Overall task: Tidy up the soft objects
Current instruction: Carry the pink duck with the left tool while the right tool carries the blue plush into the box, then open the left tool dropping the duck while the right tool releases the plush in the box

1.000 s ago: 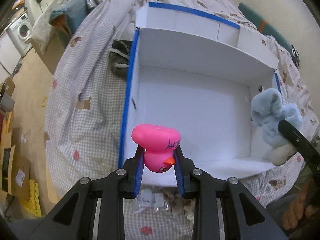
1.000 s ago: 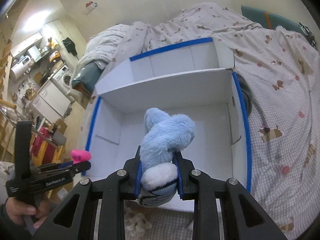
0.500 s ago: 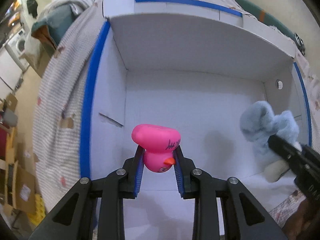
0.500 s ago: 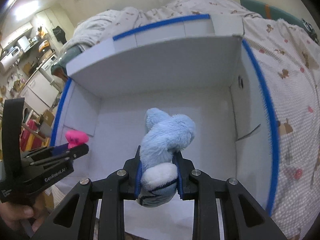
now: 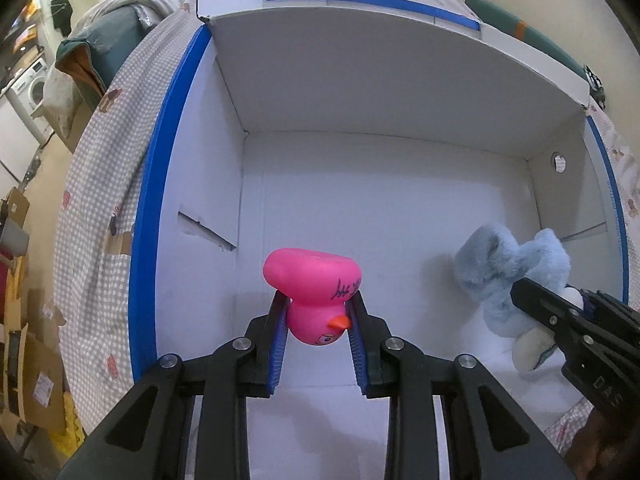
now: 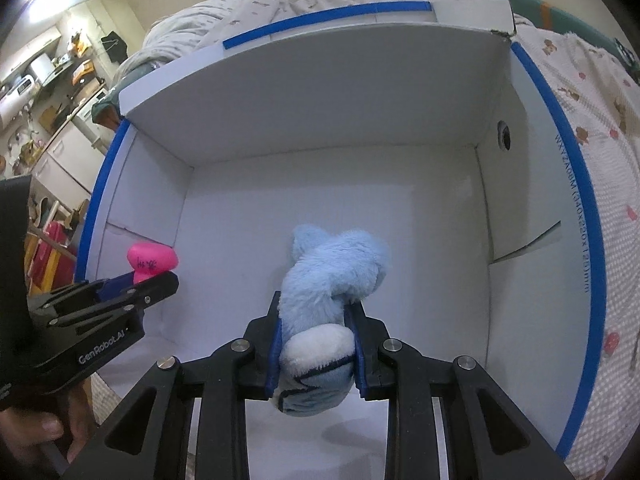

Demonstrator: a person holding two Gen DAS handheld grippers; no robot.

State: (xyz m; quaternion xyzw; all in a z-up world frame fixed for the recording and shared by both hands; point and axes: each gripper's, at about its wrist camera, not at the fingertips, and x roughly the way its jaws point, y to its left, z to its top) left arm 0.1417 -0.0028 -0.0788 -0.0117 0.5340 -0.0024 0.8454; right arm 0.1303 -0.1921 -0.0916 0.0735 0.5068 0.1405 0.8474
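My left gripper (image 5: 318,312) is shut on a pink rubber duck (image 5: 314,286), held upside down inside the white box (image 5: 380,216) with blue-taped edges, near its left wall. My right gripper (image 6: 316,320) is shut on a light blue plush toy (image 6: 332,276) with a white foot, held inside the same box toward its right side. The plush (image 5: 508,276) and the right gripper (image 5: 560,312) show at the right in the left wrist view. The duck (image 6: 152,258) and the left gripper (image 6: 132,288) show at the left in the right wrist view.
The box stands on a bed with a checked, bear-patterned cover (image 5: 104,184). Its back flap (image 6: 320,92) stands up. A dark green pillow (image 5: 92,52) lies at the bed's far left. A washing machine (image 5: 32,88) and cardboard (image 5: 36,372) are on the floor to the left.
Both grippers have moved forward and down into the box, each still holding its toy. The box interior now fills both views.
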